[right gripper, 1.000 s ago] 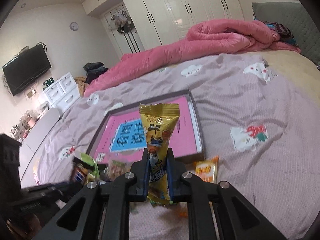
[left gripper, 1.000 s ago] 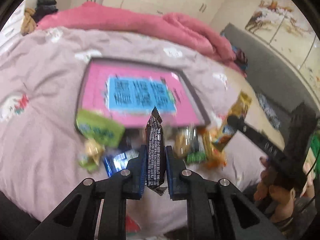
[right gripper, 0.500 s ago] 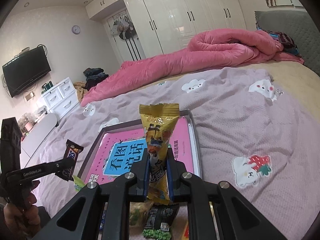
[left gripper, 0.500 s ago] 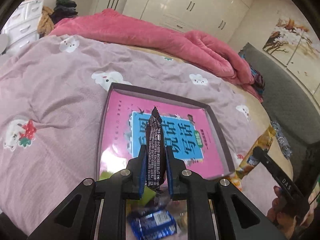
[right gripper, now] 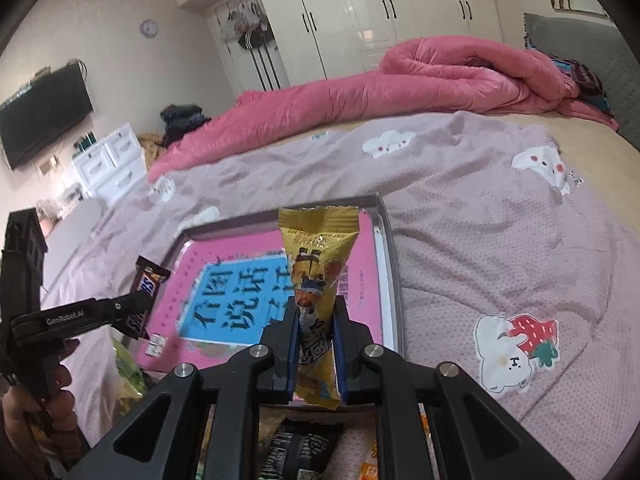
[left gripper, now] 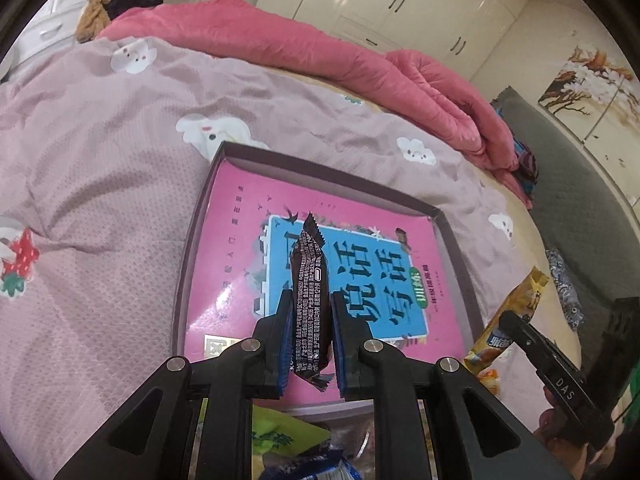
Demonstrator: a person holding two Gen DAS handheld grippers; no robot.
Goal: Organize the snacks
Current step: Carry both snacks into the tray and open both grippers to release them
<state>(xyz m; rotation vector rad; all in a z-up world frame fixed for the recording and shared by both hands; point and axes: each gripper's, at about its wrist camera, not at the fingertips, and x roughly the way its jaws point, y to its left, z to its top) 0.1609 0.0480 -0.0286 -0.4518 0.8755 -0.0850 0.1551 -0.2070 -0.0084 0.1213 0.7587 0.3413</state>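
My left gripper (left gripper: 310, 312) is shut on a dark brown chocolate bar (left gripper: 309, 276), held upright over the near part of a shallow dark tray (left gripper: 192, 240) with a pink and blue book inside. My right gripper (right gripper: 314, 328) is shut on a yellow snack packet (right gripper: 318, 256), upright above the tray's (right gripper: 390, 264) near right side. In the right wrist view the left gripper (right gripper: 140, 304) with its chocolate bar (right gripper: 146, 288) is at the left. In the left wrist view the right gripper (left gripper: 508, 320) with the yellow packet (left gripper: 508, 316) is at the right.
Loose snacks lie in front of the tray: a green packet (left gripper: 280, 432), a blue one (left gripper: 316, 468), a black one (right gripper: 296, 452). A rolled pink quilt (right gripper: 400, 80) lies across the far bed. A grey headboard (left gripper: 580, 184) lines the right. A hand (right gripper: 24, 404) holds the left gripper.
Both grippers have moved forward and a little down, from over the snack pile to over the tray, each still holding its snack. The pile has slid to the bottom edge of both views.
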